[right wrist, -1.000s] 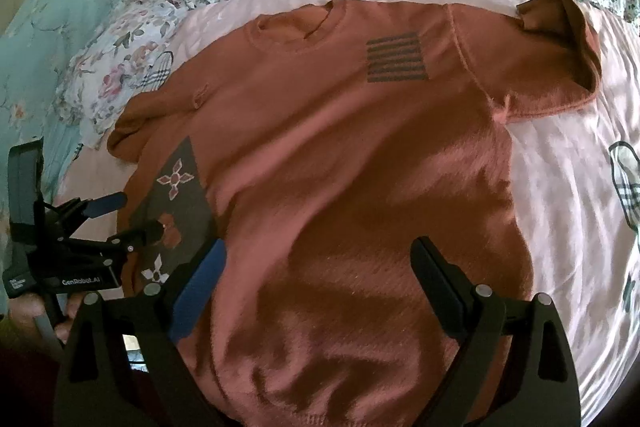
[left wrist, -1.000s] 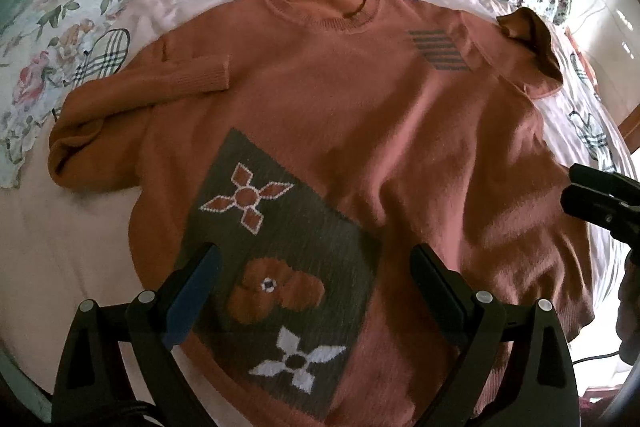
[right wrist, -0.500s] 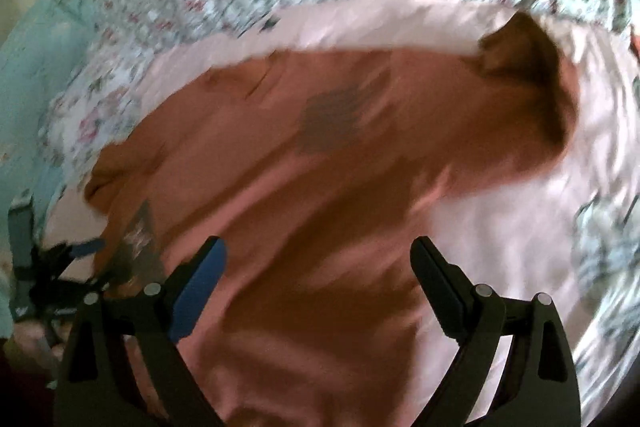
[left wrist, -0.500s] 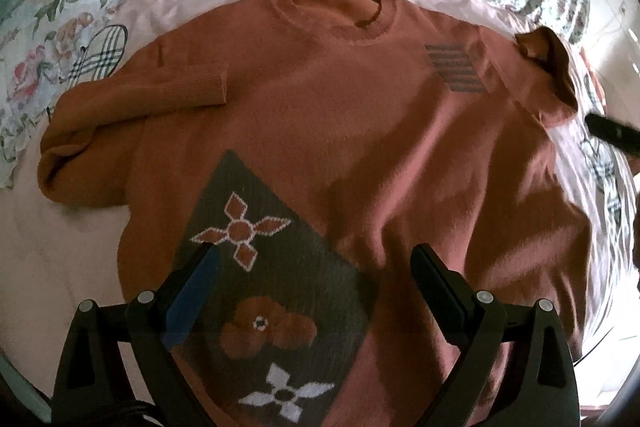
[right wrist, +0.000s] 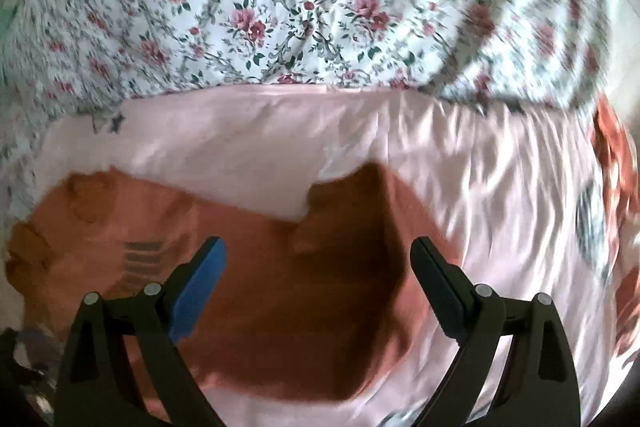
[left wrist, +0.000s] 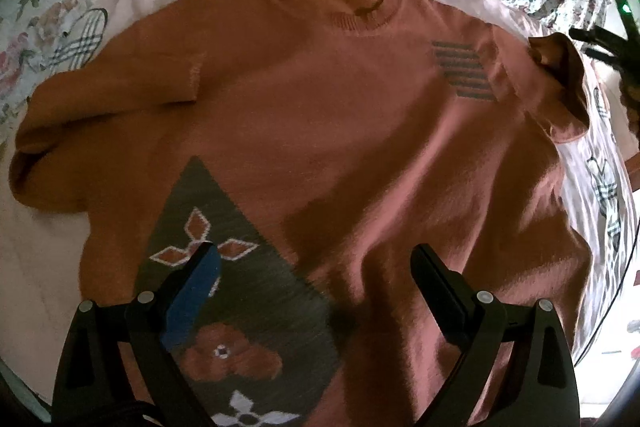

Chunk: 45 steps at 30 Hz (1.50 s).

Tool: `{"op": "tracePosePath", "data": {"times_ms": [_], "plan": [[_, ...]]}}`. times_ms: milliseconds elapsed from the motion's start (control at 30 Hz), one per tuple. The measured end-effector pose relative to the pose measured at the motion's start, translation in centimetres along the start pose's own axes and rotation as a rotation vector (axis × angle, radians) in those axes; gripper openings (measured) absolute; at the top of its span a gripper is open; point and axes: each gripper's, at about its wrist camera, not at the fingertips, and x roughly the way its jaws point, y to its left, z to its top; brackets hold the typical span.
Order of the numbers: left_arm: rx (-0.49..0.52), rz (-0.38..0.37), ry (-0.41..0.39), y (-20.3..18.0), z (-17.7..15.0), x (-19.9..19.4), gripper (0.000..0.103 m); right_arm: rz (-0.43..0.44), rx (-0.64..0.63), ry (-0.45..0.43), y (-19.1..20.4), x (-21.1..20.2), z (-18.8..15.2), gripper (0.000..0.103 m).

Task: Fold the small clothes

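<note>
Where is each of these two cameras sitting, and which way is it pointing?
Left wrist: on the left gripper, looking forward and down at the orange sweater's front; its own two open fingers show.
Right wrist: on the right gripper, aimed at the sweater's sleeve and floral bedding; its open fingers show, picture blurred.
Shared: sweater, its grey striped patch, pink sheet.

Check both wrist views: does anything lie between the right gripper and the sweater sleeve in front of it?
Nothing visible does. The right gripper is open above the rumpled sleeve of the orange sweater, with only the pink sheet around it. The view is motion-blurred, so small obstacles could be missed.
</note>
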Motion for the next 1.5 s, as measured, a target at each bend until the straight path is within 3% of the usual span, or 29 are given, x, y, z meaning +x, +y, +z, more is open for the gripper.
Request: {"op": "tracePosePath", "data": {"times_ms": [167, 233, 267, 300, 367, 400, 500, 567, 767, 967, 1067, 1233, 1300, 1400, 1500], "plan": [[-0.007, 0.010, 0.034, -0.6, 0.2, 1.4, 0.096, -0.001, -0.134, 0.115, -1.0, 3.8, 2.5, 0.093], [-0.017, 0.010, 0.045, -0.7, 0.2, 1.8, 0.096, -0.038, -0.190, 0.170, -1.0, 5.3, 2.6, 0.093], [-0.022, 0.011, 0.049, -0.7, 0.2, 2.0, 0.096, -0.051, -0.220, 0.193, -0.9, 5.9, 2.7, 0.086], [-0.026, 0.012, 0.052, -0.8, 0.3, 2.2, 0.096, -0.041, -0.226, 0.204, -1.0, 6.3, 2.4, 0.056], [-0.033, 0.011, 0.055, -0.8, 0.4, 2.5, 0.096, -0.039, -0.217, 0.252, -0.9, 6.9, 2.1, 0.012], [-0.038, 0.009, 0.056, -0.9, 0.4, 2.7, 0.096, -0.046, -0.210, 0.251, -0.8, 6.4, 2.1, 0.010], [-0.048, 0.001, 0.056, -0.8, 0.6, 3.0, 0.096, -0.020, -0.162, 0.171, 0.3, 3.5, 1.9, 0.008], [-0.054, -0.005, 0.048, -0.7, 0.7, 3.0, 0.096, 0.045, -0.086, 0.116, 1.3, 0.8, 1.5, 0.008], [-0.070, -0.013, 0.023, 0.4, 1.0, 2.3, 0.096, 0.452, 0.202, -0.122, 8.6, -5.8, -1.5, 0.008], [-0.105, -0.007, -0.025, 3.0, 1.0, 0.4, 0.096, 0.702, 0.265, -0.238, 19.0, -7.0, -4.6, 0.008], [-0.142, -0.011, -0.041, 4.8, 0.7, -0.4, 0.096, 0.743, 0.193, -0.213, 24.9, -5.5, -6.0, 0.008], [-0.170, -0.027, -0.069, 6.8, 0.0, -1.4, 0.096, 0.782, 0.110, -0.009, 30.8, -1.4, -8.0, 0.013], [-0.183, -0.057, -0.073, 7.4, 0.1, -1.4, 0.096, 0.798, 0.095, 0.069, 31.5, -0.3, -8.7, 0.026], [-0.216, -0.144, -0.075, 8.4, 0.9, -1.0, 0.097, 0.805, 0.061, 0.069, 31.3, -0.7, -9.4, 0.047], [-0.268, -0.267, -0.061, 9.6, 2.5, 0.4, 0.097, 0.809, 0.077, 0.081, 29.4, -1.4, -10.6, 0.049]]}}
